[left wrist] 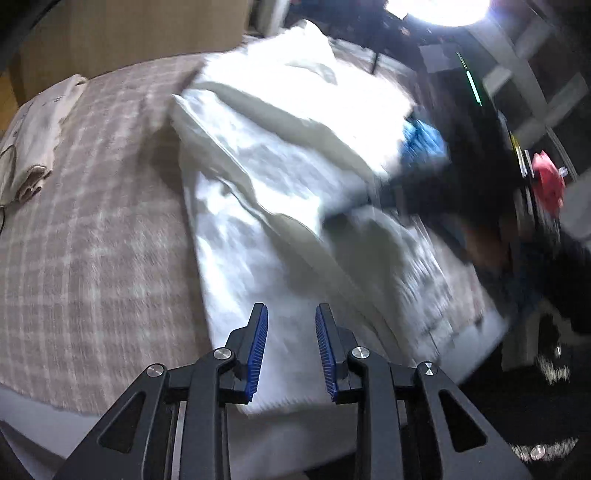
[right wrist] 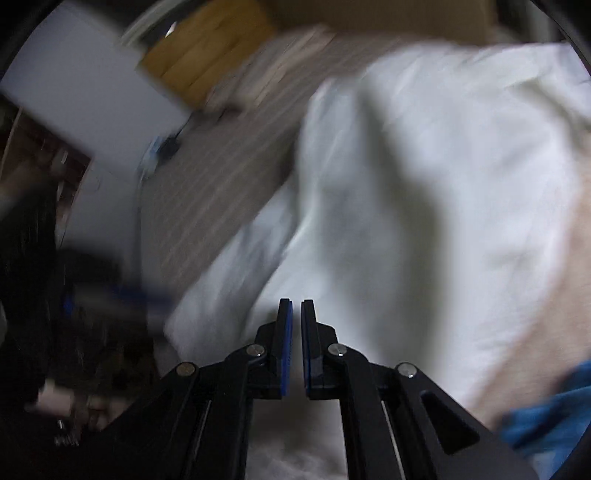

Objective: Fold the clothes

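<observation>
A white garment (left wrist: 280, 192) lies spread on a bed covered by a beige-and-cream checked blanket (left wrist: 96, 236), its near edge reaching almost to the bed's front edge. The cloth is soft and matte, rumpled into long ridges and shallow folds, with a thicker seam or hem running down its left side.

The left gripper (left wrist: 291, 317) hangs just above the garment's near edge with its black fingers and ribbed blue pads (left wrist: 258, 347) parted, nothing between them. In the left wrist view the right gripper (left wrist: 373, 206) appears as a dark blur at the garment's right side, low against the fabric.

In the right wrist view the right gripper (right wrist: 296, 314) points at the white garment (right wrist: 424, 192), its blue pads drawn nearly together with only a thin slit left; motion blur makes it hard to say whether any cloth is pinched there.

A second, cream-coloured piece of clothing (left wrist: 33, 140) lies folded at the blanket's far left, well apart. A brown wooden headboard (left wrist: 129, 33) stands behind.
</observation>
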The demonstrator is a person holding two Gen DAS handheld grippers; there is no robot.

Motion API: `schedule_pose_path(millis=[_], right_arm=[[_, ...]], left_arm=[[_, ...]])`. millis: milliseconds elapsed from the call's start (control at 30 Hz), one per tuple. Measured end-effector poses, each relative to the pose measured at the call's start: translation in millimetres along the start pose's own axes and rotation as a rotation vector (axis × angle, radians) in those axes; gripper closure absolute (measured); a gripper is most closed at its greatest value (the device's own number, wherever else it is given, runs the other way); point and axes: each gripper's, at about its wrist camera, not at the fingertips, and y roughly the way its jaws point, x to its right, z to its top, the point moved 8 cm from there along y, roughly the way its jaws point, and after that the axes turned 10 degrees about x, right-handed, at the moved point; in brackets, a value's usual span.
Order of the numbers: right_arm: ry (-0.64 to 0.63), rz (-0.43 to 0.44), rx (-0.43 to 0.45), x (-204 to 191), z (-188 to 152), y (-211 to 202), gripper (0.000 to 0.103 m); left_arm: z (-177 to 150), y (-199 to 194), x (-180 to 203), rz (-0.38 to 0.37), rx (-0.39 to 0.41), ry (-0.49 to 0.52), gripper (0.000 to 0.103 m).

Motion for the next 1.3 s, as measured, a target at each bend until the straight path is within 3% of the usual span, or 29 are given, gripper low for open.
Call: schedule_pose_path(millis=[67,167,233,267,400,567,667,900,967,1000,1033,1067,1100,1200,1300], right_arm=[[-0.09,-0.058,-0.029,-11,-16,2,0.098],[-0.017,-0.039,0.081,-16,-19,-44,0.092],[0.114,-0.093,0.174,4,-27,-79,0.04],[0.149,-0.166,0.208,17,-37,-92,0.036],[0.257,-0.336,0.207,47,-91,-111,0.036],[0.345,-0.377,0.221,38,-128,-98,0.04],[0.353,-0.404,0.222,25,-133,-89,0.05],[0.346,-0.467,0.202,-6,-137,-70,0.053],[0.336,-0.482,0.185,-11,-138,-66,0.053],[0.337,-0.481,0.183,-13,-138,-64,0.055],[0.35,-0.463,0.191,-13,-138,-63,0.064],[0.362,-0.446,0.198,-14,-138,-62,0.069],[0.375,-0.429,0.206,-14,-138,-61,0.078],[0.418,-0.389,0.228,-11,-139,-61,0.09],[0.527,-0.301,0.288,-7,-135,-68,0.093]], left_arm=[[0,5,-13,0.045,-0.005,-0.015,0.077],[-8,4,-27,0.055,-0.028,-0.053,0.077],[-15,-1,-37,0.076,-0.035,-0.077,0.075],[-19,-1,-39,0.068,-0.042,-0.088,0.071],[-35,7,-42,0.054,-0.092,-0.089,0.069],[-49,18,-38,0.011,-0.142,-0.058,0.069],[-52,19,-36,-0.018,-0.154,-0.019,0.068],[-56,20,-24,-0.116,-0.185,0.062,0.066],[-60,20,-16,-0.151,-0.196,0.11,0.07],[-62,20,-13,-0.168,-0.203,0.131,0.073],[-64,21,-12,-0.187,-0.212,0.141,0.088],[-64,22,-12,-0.206,-0.22,0.146,0.093],[-63,23,-13,-0.224,-0.224,0.13,0.094],[-61,23,-17,-0.281,-0.233,0.098,0.099],[-58,14,-18,-0.318,-0.217,0.086,0.1]])
